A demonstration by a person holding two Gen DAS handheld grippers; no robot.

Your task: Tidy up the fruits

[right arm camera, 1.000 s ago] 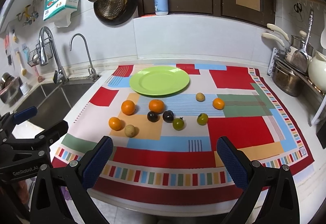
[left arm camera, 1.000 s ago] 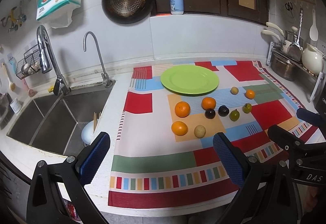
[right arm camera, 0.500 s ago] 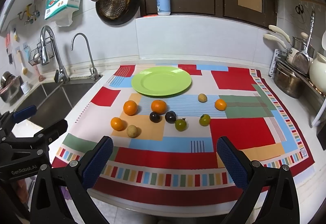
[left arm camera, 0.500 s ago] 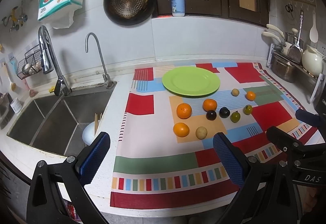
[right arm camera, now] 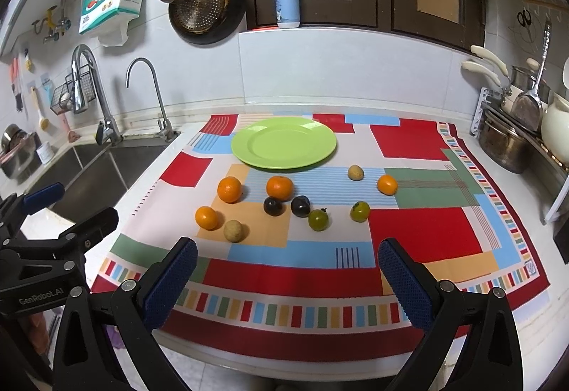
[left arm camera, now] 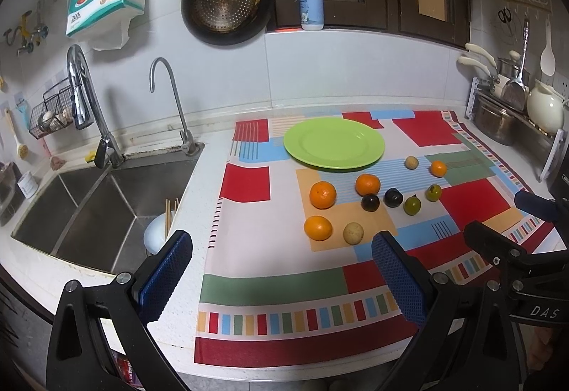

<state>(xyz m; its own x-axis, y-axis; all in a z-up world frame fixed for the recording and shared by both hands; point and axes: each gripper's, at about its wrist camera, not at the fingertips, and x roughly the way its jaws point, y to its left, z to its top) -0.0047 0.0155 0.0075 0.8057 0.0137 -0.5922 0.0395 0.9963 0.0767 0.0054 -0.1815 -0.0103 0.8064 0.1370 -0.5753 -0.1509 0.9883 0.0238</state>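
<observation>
Patterned cloth (right arm camera: 419, 234) holds round fruits (right arm camera: 279, 187) near plate (right arm camera: 283, 143); both grippers' fingers (right arm camera: 402, 279) released.

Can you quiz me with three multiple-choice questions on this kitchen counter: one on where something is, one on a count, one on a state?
1. Where does the round green plate sit relative to the fruit?
A. behind the fruit, toward the wall
B. in the sink
C. at the cloth's near edge

2. How many orange citrus fruits lie on the patterned cloth?
A. two
B. four
C. six

3. What state are the right tongs in?
A. shut on a fruit
B. open, holding nothing
C. shut and empty

Answers:
1 A, the plate lies past every fruit.
2 B, three sit left, one right.
3 B, the blue pads stand wide apart over the cloth.
</observation>
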